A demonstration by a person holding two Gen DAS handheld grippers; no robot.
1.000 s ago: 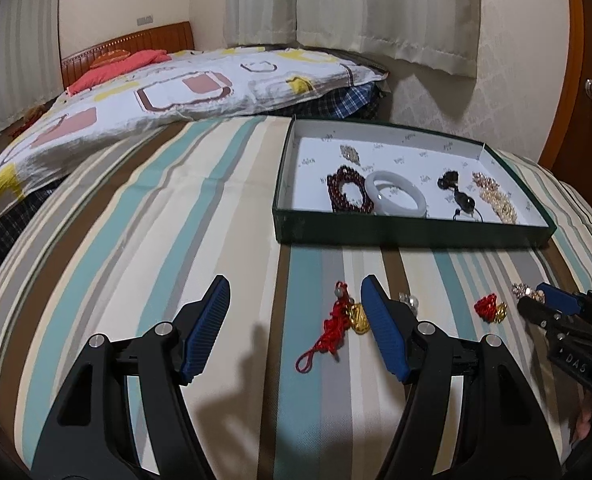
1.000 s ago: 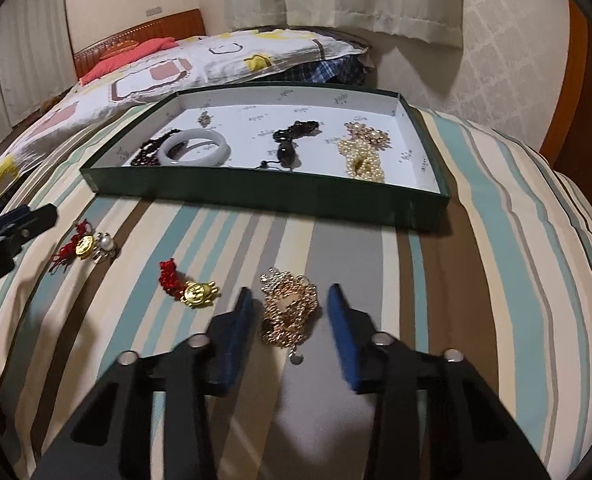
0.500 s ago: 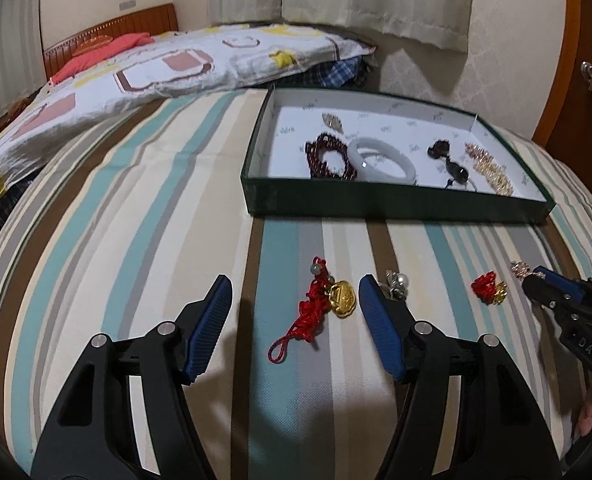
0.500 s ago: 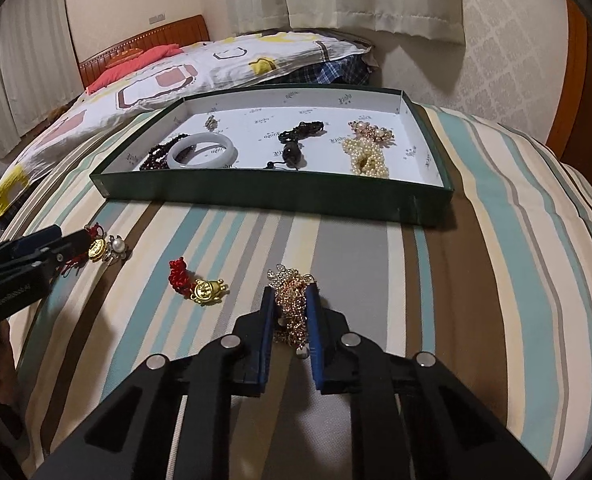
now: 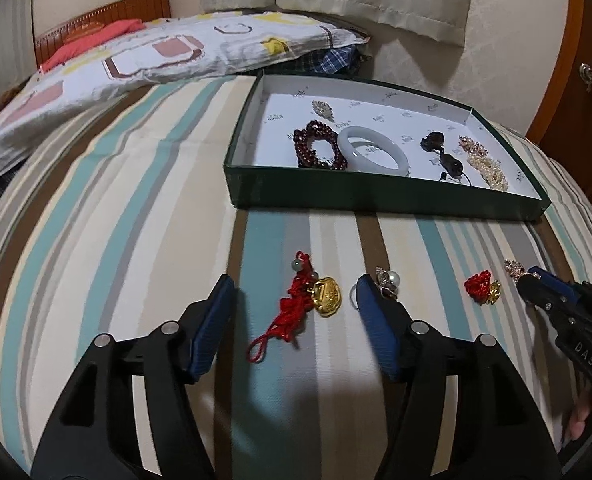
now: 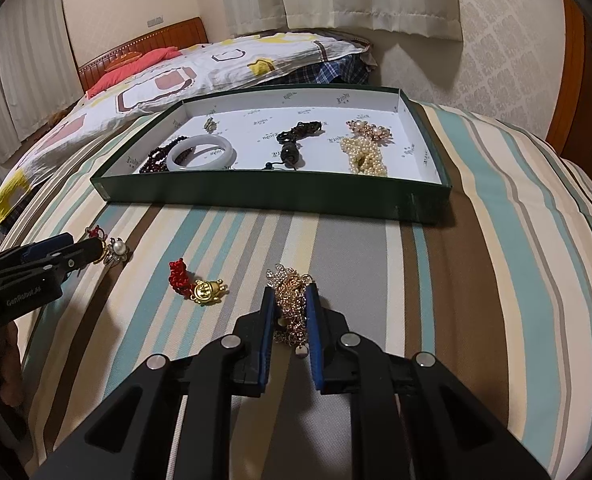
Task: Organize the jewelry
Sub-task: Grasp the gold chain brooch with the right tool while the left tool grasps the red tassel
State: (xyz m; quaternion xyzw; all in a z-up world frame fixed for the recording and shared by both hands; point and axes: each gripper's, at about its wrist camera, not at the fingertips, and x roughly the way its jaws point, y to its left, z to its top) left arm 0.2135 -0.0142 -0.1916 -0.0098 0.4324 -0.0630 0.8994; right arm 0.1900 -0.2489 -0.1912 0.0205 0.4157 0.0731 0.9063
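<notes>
Reading "GenRobot.AI" on left gripper, jaws standing open, right gripper jaws gripping gold chain, striped bed, curtained bedroom.

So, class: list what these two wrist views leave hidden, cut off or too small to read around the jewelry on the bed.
- Gold chain piece, right wrist view: the right gripper has just closed on it, and its pads cover its sides.
- Pearl ring, left wrist view: partly behind a finger of the open left gripper.
- Print on the green tray lining: too small to read.
- Hand, left wrist view: cut off by the edge.
</notes>
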